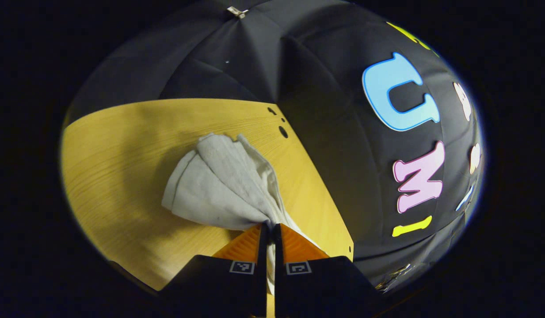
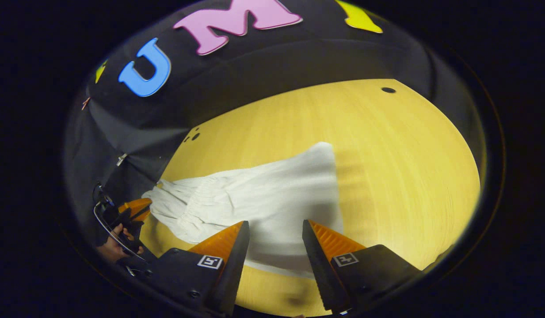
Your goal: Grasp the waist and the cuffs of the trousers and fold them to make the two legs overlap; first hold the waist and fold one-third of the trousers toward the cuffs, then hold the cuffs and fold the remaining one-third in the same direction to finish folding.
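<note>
Two grippers working: left gripper (image 1: 269, 229) is pinching the trousers (image 1: 219, 185); right gripper (image 2: 274, 229), jaws apart, should be clamping cloth at lower centre before lifting off the desk (image 2: 409, 154).

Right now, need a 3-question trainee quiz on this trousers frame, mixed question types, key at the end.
1. True or false: the left claw is shut on the pale grey-white cloth trousers.
2. Multiple choice: the right claw is A) clamped on the trousers, B) open above the trousers, C) gripping the table edge.
3. Fill in: the trousers lie on the yellow wooden ____.

Key:
1. True; both fingers pinch a bunched end of the fabric in the left gripper view.
2. B; its fingers stand apart with the fabric visible between them.
3. Table.
</note>
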{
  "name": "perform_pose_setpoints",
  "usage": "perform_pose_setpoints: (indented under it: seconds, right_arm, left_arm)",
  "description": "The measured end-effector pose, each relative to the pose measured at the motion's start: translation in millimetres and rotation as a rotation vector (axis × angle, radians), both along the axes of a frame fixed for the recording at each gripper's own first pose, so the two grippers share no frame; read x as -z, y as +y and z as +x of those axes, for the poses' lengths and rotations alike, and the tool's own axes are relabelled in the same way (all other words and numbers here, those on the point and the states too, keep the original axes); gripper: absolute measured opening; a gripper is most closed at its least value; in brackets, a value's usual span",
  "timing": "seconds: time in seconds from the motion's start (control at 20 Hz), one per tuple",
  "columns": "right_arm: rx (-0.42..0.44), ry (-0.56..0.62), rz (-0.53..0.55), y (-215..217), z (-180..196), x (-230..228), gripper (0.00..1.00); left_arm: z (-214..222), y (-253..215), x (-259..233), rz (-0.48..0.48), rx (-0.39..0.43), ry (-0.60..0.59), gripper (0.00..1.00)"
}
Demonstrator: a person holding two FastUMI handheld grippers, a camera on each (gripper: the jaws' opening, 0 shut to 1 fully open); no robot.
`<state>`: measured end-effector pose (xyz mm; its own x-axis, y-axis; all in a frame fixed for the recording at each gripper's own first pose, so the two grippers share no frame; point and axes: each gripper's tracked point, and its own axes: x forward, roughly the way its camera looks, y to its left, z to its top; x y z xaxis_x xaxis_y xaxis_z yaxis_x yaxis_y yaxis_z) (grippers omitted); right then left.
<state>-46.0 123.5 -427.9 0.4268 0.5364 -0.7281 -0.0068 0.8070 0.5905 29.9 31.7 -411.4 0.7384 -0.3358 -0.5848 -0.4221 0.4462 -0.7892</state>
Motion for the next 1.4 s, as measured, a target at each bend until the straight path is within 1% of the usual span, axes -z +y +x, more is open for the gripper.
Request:
perform_pose_setpoints:
  seconds: [0.1,0.15,0.2,0.3,0.35,0.45,0.5,0.55,0.6,0.7,0.8,0.85,0.9,0.95,1.0,1.05,1.15,1.25,1.4]
  right_arm:
    - [0.072,0.04,0.011,-26,-8,12,0.75]
    - [0.104,0.052,0.019,-35,-11,14,0.75]
    - [0.126,0.062,0.024,-43,-13,15,0.75]
    - [0.138,0.074,0.009,-48,-21,20,0.75]
    - [0.136,0.078,0.004,-49,-24,22,0.77]
    - [0.145,0.08,0.013,-50,-25,20,0.78]
    - [0.15,0.075,0.019,-51,-26,17,0.78]
    - [0.151,0.071,0.021,-52,-26,17,0.78]
    - [0.15,0.065,0.018,-54,-26,15,0.78]
    - [0.151,0.054,0.004,-61,-25,13,0.77]
    - [0.163,0.056,0.001,-66,-23,13,0.78]
    - [0.167,0.058,0.003,-67,-22,12,0.78]
    - [0.171,0.059,0.002,-68,-21,13,0.78]
    - [0.172,0.061,0.001,-67,-21,14,0.78]
    - [0.17,0.063,0.0,-67,-21,15,0.78]
    - [0.167,0.067,0.0,-67,-21,15,0.78]
    - [0.17,0.069,0.004,-66,-19,16,0.77]
    - [0.169,0.072,0.003,-66,-20,16,0.78]
    - [0.159,0.072,-0.009,-69,-23,18,0.77]
  left_arm:
    - [12,-7,-25,0.03,0.038,-0.073,0.1]
    - [18,-14,-42,0.048,0.065,-0.122,0.09]
    - [26,-24,-63,0.056,0.101,-0.186,0.06]
    - [40,-50,-102,0.076,0.186,-0.3,0.06]
    - [44,-64,-113,0.074,0.237,-0.333,0.06]
    - [44,-80,-101,0.091,0.284,-0.287,0.06]
    - [42,-86,-91,0.076,0.285,-0.251,0.06]
    - [39,-85,-81,0.062,0.266,-0.208,0.06]
    - [33,-83,-70,0.043,0.242,-0.161,0.02]
    - [13,-67,-40,0.041,0.173,-0.044,0.37]
    - [-9,-44,-11,0.047,0.084,0.067,0.72]
    - [-18,-28,-1,0.045,0.035,0.108,0.75]
    - [-26,-17,7,0.044,-0.011,0.147,0.76]
    - [-33,-8,17,0.044,-0.041,0.185,0.68]
    - [-41,-2,26,0.054,-0.063,0.225,0.76]
    - [-45,5,35,0.061,-0.078,0.256,0.76]
    - [-43,8,44,0.06,-0.077,0.285,0.76]
    - [-27,8,47,0.064,-0.076,0.267,0.75]
    - [-2,-2,55,0.105,-0.013,0.27,0.74]
